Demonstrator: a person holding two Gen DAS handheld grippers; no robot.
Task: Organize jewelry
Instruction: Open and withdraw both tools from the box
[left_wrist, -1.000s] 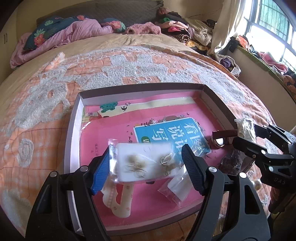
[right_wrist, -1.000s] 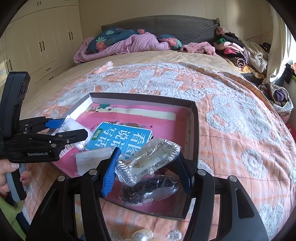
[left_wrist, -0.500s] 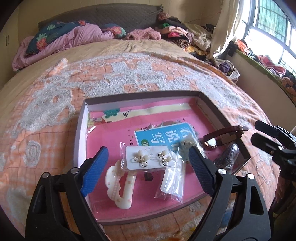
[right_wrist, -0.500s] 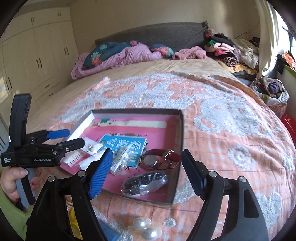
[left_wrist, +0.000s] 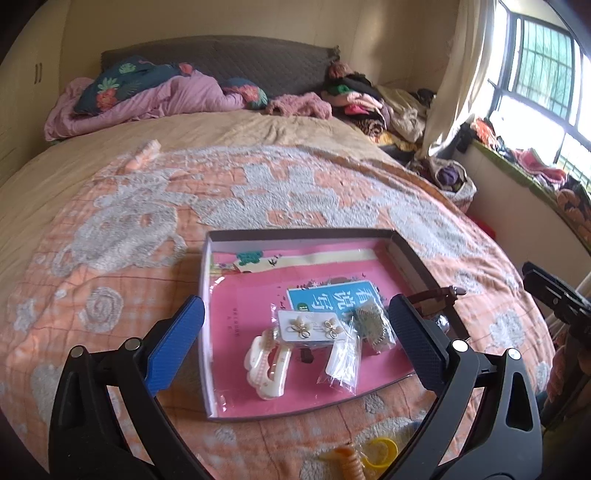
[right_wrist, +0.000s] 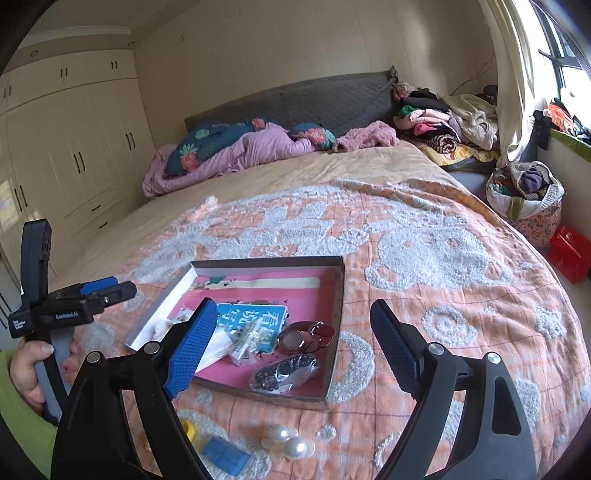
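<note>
A shallow grey box (left_wrist: 295, 233) with a pink book in its bottom lies on the orange bedspread. In it are an earring card (left_wrist: 310, 326), a cream hair clip (left_wrist: 267, 363), a small clear bag (left_wrist: 341, 363), a foil packet (left_wrist: 371, 325), a brown-strapped watch (right_wrist: 299, 338) and a bag of dark beads (right_wrist: 284, 371). My left gripper (left_wrist: 295, 302) hovers above the box's near edge, its jaws opening, nothing between them. My right gripper (right_wrist: 291, 308) hangs above the near right corner, jaws also opening and empty. The left gripper (right_wrist: 110, 288) shows at the right wrist view's left, held by a hand.
On the bedspread in front of the box lie two pearls (right_wrist: 288, 441), a blue square piece (right_wrist: 225, 456), a yellow ring (left_wrist: 380, 448) and an orange spiral (left_wrist: 349, 461). Bedding and clothes are heaped at the headboard. A basket (right_wrist: 524, 199) and red box (right_wrist: 570, 253) stand right of the bed.
The left gripper let go of the earring card and the right let go of the foil packet; both now lie in the box. Both grippers opened wider and drew back and up.
</note>
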